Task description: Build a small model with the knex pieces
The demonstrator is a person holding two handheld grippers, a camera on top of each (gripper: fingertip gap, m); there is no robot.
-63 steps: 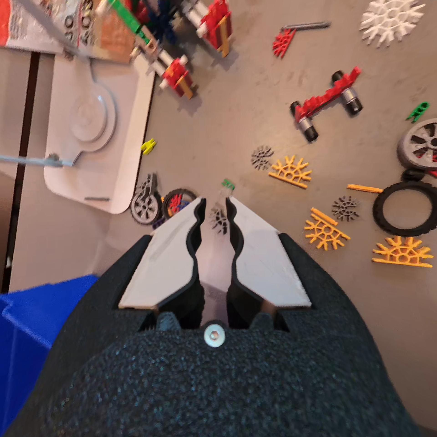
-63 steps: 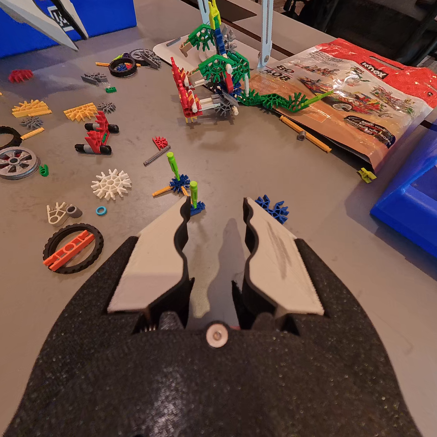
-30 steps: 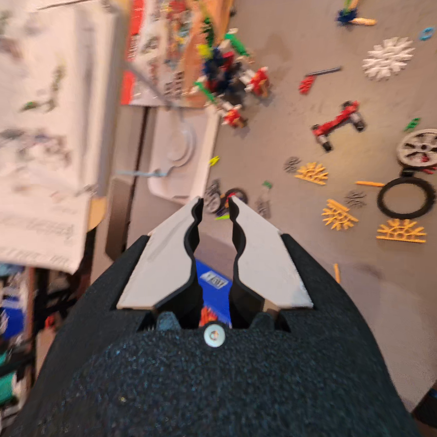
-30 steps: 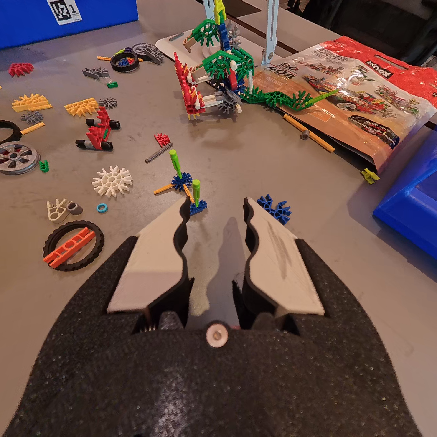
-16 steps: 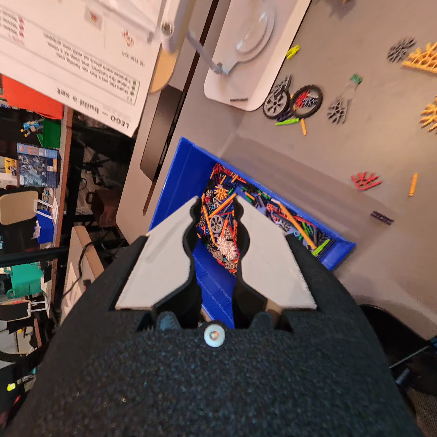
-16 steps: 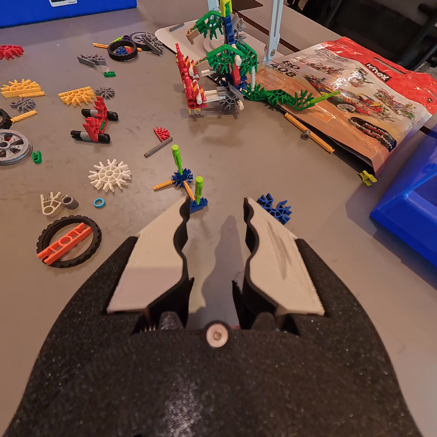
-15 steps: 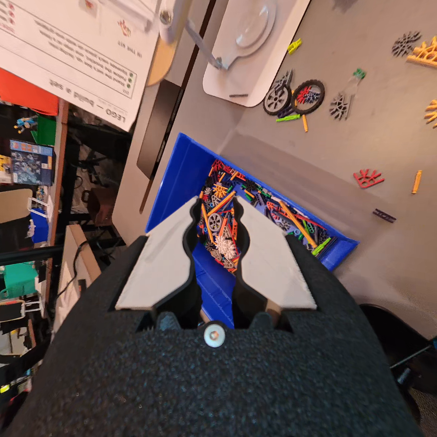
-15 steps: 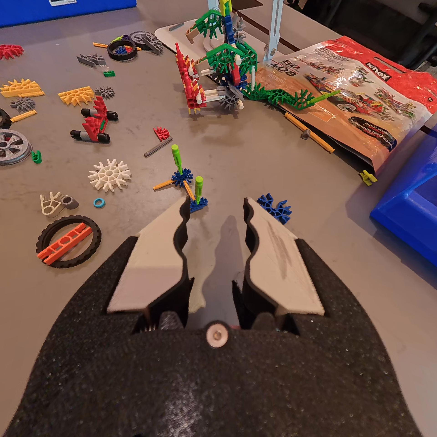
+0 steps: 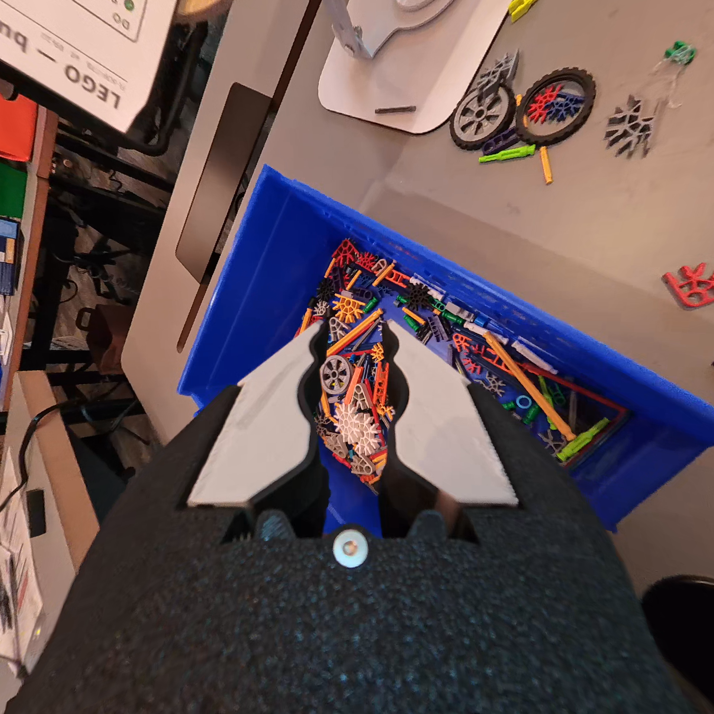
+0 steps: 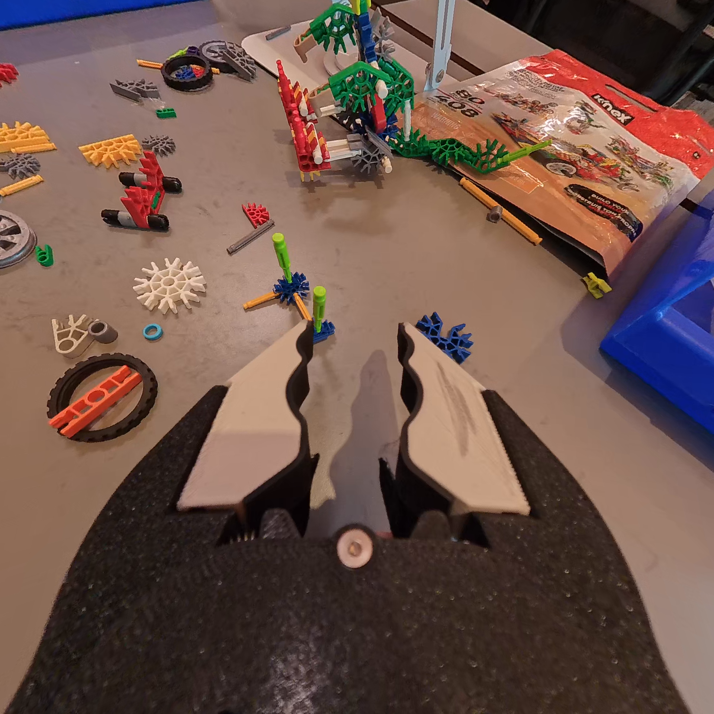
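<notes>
Seen through the left wrist view, the left gripper [image 9: 352, 327] is held above a blue bin [image 9: 270, 247] with its fingers [image 9: 266, 417] parted by a narrow gap and nothing pinched between them. Framed in that gap lie a grey spoked wheel [image 9: 336, 375], a white snowflake connector [image 9: 357, 425] nearer the gripper body, and a long orange rod [image 9: 355, 330] just beyond the tips — all part of a mixed heap of coloured rods and connectors on the bin floor. Beyond the bin and to the right of the fingers, a black tyre [image 9: 556, 111] and a grey wheel [image 9: 481, 118] rest side by side on the grey table [image 9: 579, 216], with a red connector [image 9: 691, 286] farther right. In the right wrist view, the right gripper [image 10: 353, 328] is seen low over the same table, fingers spread wider and empty. Just past the left fingertip stands a small blue connector with an upright lime-green rod [image 10: 319, 307]; a flat blue connector [image 10: 444, 338] lies just beside the right fingertip. Farther ahead a second blue connector with a green rod and orange rods [image 10: 289, 288] is set, and beyond it a red, green and blue built model [image 10: 347, 112]. To the left of the fingers a white snowflake piece [image 10: 169, 285] and a black tyre with an orange piece inside [image 10: 102, 398] can be made out; to the right, a printed bag [image 10: 572, 147] and the corner of another blue bin [image 10: 664, 347].
</notes>
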